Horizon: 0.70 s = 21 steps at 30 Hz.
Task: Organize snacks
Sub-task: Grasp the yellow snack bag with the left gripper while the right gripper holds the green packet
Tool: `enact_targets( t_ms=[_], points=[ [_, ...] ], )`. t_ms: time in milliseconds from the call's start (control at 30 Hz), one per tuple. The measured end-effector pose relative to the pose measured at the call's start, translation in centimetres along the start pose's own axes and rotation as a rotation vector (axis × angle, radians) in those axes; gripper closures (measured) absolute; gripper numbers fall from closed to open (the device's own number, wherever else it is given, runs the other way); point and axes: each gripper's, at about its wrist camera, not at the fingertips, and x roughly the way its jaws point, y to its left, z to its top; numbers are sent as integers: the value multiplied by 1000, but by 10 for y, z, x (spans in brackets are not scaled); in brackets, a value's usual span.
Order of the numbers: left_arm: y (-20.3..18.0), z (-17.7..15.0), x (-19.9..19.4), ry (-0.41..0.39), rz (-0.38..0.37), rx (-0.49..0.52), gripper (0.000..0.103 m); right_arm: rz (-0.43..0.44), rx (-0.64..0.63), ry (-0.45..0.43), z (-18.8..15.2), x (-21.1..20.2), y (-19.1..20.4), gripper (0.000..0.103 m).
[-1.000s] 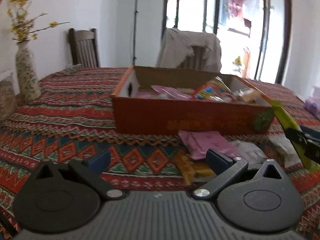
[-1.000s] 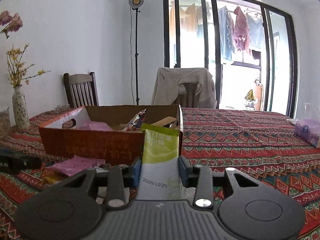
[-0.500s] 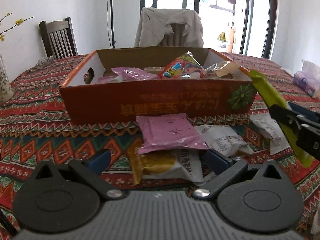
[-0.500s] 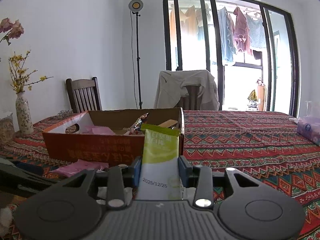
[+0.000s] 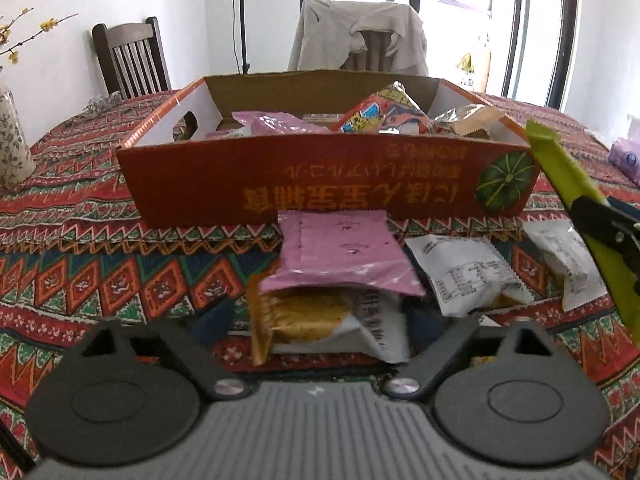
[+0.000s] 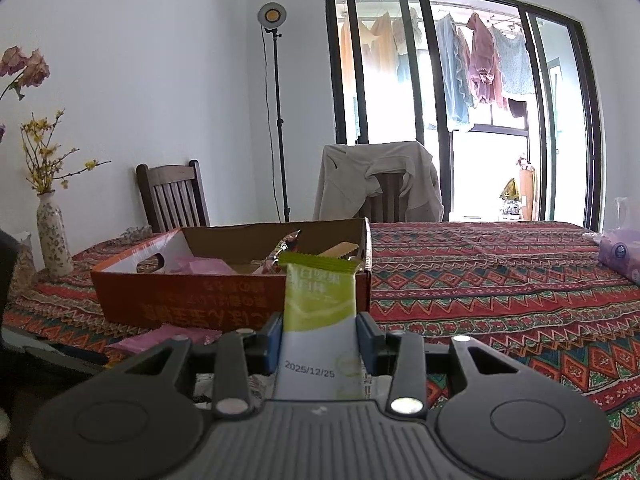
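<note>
Table draped in a red, green and orange zigzag-patterned cloth (image 5: 80, 280) fills both views. On it, an open orange cardboard box with upside-down yellow lettering and a pumpkin picture (image 5: 320, 184), already holding a pink pouch, a red-and-blue crinkly bag and a tan wrapper. Loose packets lie on the cloth against the box's near wall: a flat pink plastic packet (image 5: 340, 256) overlapping a clear-fronted wrapper with a round golden biscuit inside (image 5: 304, 314); beside them, two white printed sachets (image 5: 468, 272), one further right. Left gripper (image 5: 316, 312) hangs low over the biscuit wrapper, jaws spread wide to either side of it, nothing held; blurred, contact cannot be told. Right gripper (image 6: 319, 338) is pinching a slim green-and-white stick sachet stamped with a date (image 6: 316, 320) about mid-length, upper end standing upright, level with the box's right corner, not yet over the opening. Judgement on handling: all film packets look light, soft, crinkly and somewhat slippery; the biscuit is likely brittle, so grip gently. Best hold for the biscuit wrapper is across its narrow width or on a crimped end seal, not squarely on the biscuit. The pink packet resting on it may drag along when lifted.
</note>
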Motion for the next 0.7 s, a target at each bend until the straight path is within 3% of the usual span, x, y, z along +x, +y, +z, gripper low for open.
enact_targets(
  t_ms=[233, 700],
  points=[
    [8, -1, -13, -37, -21, -8, 34, -1, -4, 0, 0, -1, -1, 65],
    [22, 10, -86, -267, -36, 19, 36, -19, -13, -18, 0, -2, 5, 65]
  ],
)
